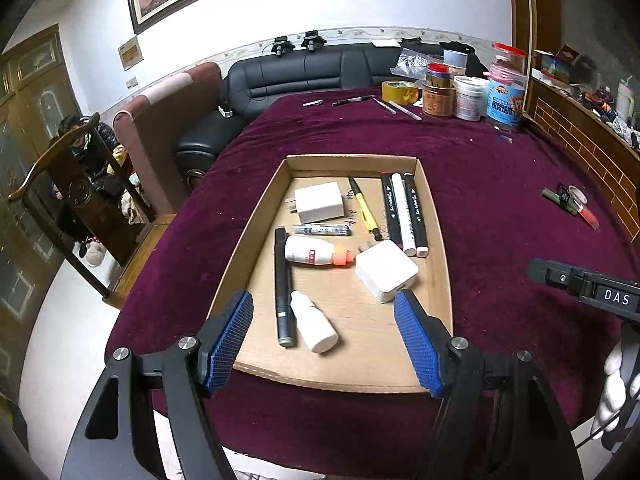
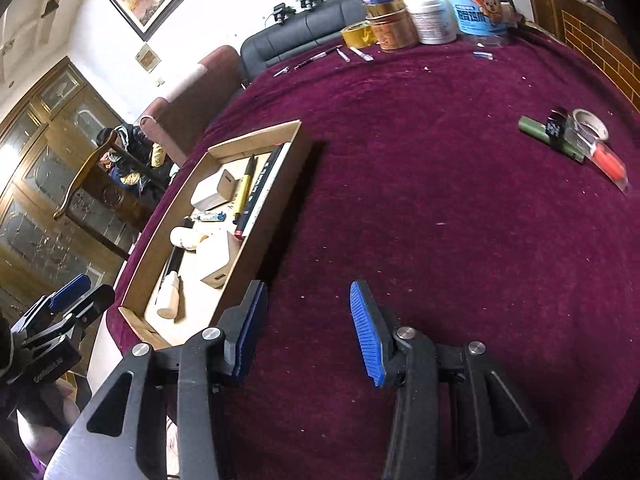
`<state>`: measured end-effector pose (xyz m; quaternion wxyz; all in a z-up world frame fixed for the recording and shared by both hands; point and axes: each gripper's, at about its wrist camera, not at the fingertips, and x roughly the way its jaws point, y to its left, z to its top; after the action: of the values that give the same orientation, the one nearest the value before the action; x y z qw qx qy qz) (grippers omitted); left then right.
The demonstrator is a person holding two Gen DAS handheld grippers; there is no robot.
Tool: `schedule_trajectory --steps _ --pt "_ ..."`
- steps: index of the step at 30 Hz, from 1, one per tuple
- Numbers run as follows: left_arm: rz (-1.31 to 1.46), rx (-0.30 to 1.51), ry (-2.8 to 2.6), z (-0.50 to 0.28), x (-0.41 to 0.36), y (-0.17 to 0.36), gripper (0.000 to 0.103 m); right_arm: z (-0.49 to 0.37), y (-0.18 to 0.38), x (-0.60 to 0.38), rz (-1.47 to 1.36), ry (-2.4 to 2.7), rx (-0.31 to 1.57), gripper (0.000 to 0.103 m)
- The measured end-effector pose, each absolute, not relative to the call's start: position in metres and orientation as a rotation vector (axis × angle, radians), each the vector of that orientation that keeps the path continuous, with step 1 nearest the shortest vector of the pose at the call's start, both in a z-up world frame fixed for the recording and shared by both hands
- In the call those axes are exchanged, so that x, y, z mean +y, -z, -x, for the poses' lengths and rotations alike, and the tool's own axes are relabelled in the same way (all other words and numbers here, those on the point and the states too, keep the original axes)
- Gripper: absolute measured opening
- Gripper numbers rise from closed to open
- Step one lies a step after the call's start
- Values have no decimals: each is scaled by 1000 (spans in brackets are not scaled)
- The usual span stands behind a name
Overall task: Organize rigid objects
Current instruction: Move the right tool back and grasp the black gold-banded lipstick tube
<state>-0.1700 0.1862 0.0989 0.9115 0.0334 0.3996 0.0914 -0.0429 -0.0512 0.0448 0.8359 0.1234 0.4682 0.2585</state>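
A shallow cardboard tray (image 1: 440,240) (image 2: 280,184) lies on the purple cloth. It holds two white chargers (image 1: 320,202) (image 1: 386,270), a yellow pen (image 1: 366,212), three markers (image 1: 404,216), a white bottle with an orange cap (image 1: 316,256), a black pen (image 1: 282,284) and a small white bottle (image 1: 314,322). My left gripper (image 1: 324,340) hangs open above the tray's near end, nothing between its blue pads. My right gripper (image 2: 308,328) stands open over bare cloth to the right of the tray, also empty.
A green stick, a tape roll and an orange item (image 2: 576,140) lie on the cloth at the right. Jars, tubs and yellow tape (image 1: 460,88) stand at the far edge with loose pens (image 1: 380,104). A sofa (image 1: 280,76) and a wooden chair (image 1: 72,184) are beyond the table.
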Motion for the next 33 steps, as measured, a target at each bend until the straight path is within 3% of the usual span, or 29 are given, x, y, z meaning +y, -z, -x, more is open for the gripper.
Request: schedule_trajectory --steps 9,19,33 --pt "-84 848 -162 164 173 -95 68 36 -45 -76 -276 -501 977 42" --pt "-40 851 -97 161 165 -89 68 -19 -81 -206 -289 -140 859 42" --pt "-9 878 -59 163 158 -84 68 -106 -36 -222 -171 40 996 44"
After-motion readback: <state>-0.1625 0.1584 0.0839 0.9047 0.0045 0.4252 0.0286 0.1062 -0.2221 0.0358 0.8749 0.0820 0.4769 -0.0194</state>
